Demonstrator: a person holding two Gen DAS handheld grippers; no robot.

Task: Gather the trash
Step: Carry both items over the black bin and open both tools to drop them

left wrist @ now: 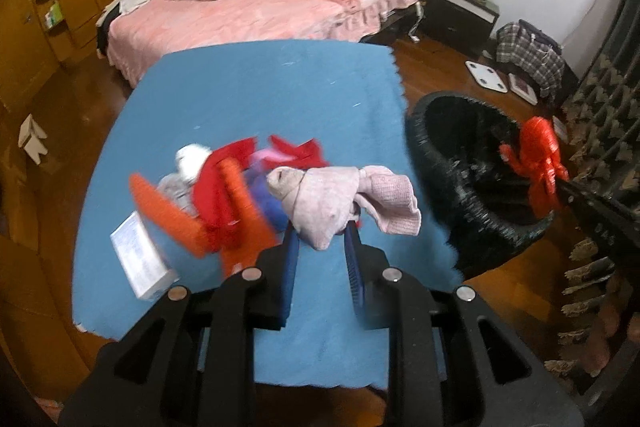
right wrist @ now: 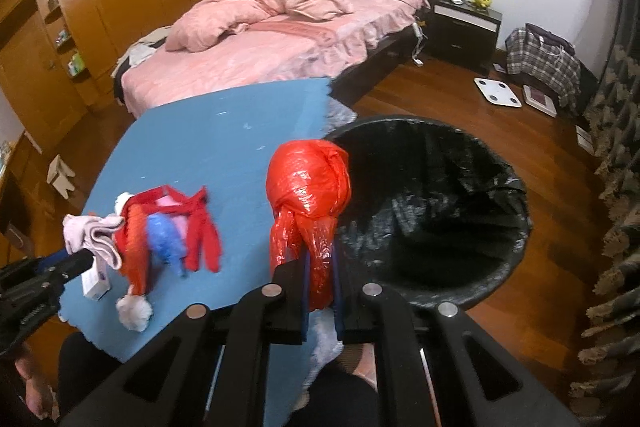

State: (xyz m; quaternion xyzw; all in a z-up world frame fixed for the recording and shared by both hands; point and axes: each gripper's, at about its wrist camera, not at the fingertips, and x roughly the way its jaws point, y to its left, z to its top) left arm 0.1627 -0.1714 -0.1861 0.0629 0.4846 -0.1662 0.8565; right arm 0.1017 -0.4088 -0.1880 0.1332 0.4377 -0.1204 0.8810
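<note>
— So what fills the right side?
— A black-lined bin (right wrist: 432, 211), its near rim cut off behind the right gripper (right wrist: 320, 267), which is clamped on a knotted red bag (right wrist: 308, 183) beside the bin's rim.
— And the left gripper (left wrist: 320, 227)?
— Pinching a pale pink cloth (left wrist: 340, 199) above the blue mat (left wrist: 260, 99); the pile (left wrist: 224, 195) behind is blurred.
</note>
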